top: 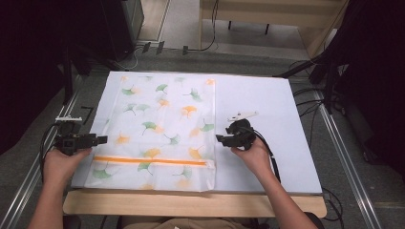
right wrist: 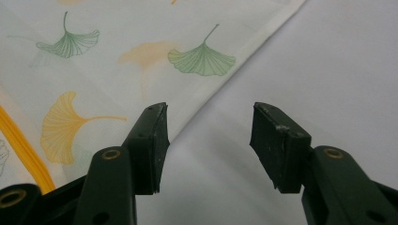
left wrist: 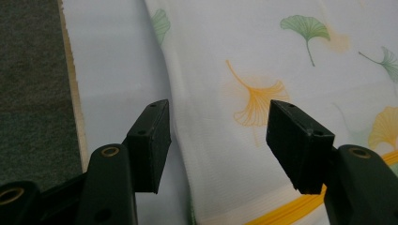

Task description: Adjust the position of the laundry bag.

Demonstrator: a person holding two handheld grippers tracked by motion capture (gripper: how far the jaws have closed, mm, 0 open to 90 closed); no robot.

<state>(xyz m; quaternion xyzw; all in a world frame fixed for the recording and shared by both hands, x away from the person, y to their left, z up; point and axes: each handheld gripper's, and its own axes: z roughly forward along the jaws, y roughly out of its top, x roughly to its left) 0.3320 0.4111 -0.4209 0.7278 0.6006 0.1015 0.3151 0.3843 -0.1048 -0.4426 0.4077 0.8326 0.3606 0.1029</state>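
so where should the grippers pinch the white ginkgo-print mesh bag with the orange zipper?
Probably its two side edges: the white ginkgo-print mesh bag lies flat, so only edges offer a pinch. Left gripper comes from the left edge, right gripper from the right edge, both open.

Place: a lab or recording studio
Floor: grey carpet [top: 181,28], cables [top: 310,102] trailing at right of frame
Surround: black drapes [top: 28,57] at both sides, metal rails [top: 28,181] along the desk [top: 191,202]
Background: wooden furniture [top: 267,12], top of frame
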